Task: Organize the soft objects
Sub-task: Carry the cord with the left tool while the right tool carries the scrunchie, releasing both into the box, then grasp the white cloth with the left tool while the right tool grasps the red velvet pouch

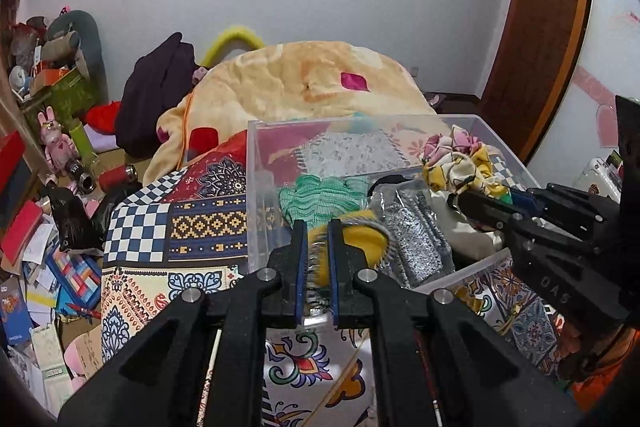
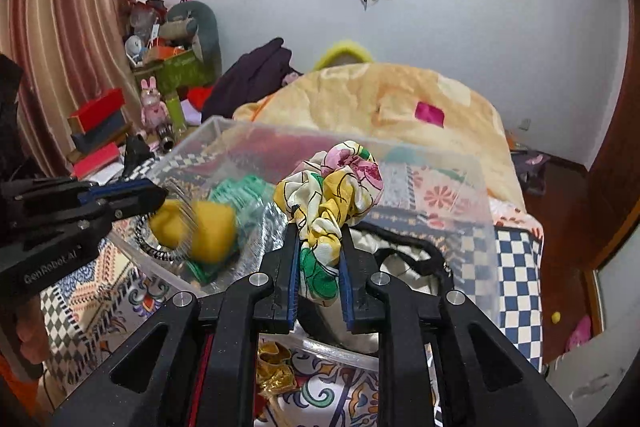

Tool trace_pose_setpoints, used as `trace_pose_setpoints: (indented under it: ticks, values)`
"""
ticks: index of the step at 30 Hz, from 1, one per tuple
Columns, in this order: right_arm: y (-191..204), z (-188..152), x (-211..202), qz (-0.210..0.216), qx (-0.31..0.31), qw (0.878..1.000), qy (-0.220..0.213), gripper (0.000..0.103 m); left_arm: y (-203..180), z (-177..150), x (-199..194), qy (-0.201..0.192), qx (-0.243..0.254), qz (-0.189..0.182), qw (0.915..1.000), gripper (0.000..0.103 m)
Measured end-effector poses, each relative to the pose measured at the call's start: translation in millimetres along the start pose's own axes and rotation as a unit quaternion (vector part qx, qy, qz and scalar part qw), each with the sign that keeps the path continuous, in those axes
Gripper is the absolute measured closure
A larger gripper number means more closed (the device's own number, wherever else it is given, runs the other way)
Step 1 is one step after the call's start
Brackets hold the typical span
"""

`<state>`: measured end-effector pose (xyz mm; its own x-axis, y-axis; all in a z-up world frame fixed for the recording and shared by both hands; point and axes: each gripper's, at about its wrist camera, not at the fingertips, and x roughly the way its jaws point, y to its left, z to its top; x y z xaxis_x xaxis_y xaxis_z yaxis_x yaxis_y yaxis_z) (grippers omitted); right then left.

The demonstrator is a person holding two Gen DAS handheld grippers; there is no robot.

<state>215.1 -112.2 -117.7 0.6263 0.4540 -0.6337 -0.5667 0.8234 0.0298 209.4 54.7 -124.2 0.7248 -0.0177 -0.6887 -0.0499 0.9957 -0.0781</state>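
Bedding first: a peach blanket (image 1: 304, 79) is heaped on the bed, with a patchwork quilt (image 1: 176, 227) spread nearer the cameras. On the quilt sits a clear plastic bin (image 1: 256, 163), holding a green knit cloth (image 1: 320, 199), a silvery glitter pouch (image 1: 416, 239) and a cream bag (image 2: 400, 251) with black straps. The right tool (image 2: 319, 239), jaws narrowed to a small gap, grips a floral scrunchie (image 2: 340, 187) above the bin's near side. The left tool (image 1: 318, 263) is closed on a yellow scrunchie (image 1: 364, 239) (blurred in the right wrist view) just over the bin's near wall.
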Motion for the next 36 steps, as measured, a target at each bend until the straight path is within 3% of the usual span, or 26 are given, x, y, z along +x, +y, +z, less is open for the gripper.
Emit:
trace_pose_setpoints:
  ticks: [6,8,15,20,26,32,36]
  values:
    - [-7,-3,-3,-0.005,-0.001,1.000,0.009,0.071,-4,-3,-4,0.001,0.005,-0.001,1.0000,0.084]
    - [-8,-3,-7,-0.007,0.001,1.000,0.005,0.061,-5,-4,-10,-0.006,0.005,-0.002,1.0000,0.074]
    - [-7,-3,-33,-0.014,-0.005,1.000,-0.020,0.048,-5,-6,-46,-0.047,0.007,-0.006,0.9988,0.043]
    - [2,-7,-54,-0.005,-0.012,0.999,-0.047,0.020,-2,-12,-68,-0.064,0.006,-0.011,0.9979,0.025]
    - [13,-23,-57,0.005,-0.022,0.999,-0.042,0.018,-4,-31,-76,-0.052,0.018,-0.013,0.9984,0.014]
    - [21,-52,-30,0.024,-0.012,1.000,0.014,0.018,-4,-54,-65,-0.018,0.015,-0.019,0.9995,0.012]
    - [21,-54,-9,0.026,-0.015,0.999,0.041,0.018,-4,-67,-52,0.007,0.012,-0.017,0.9998,0.012]
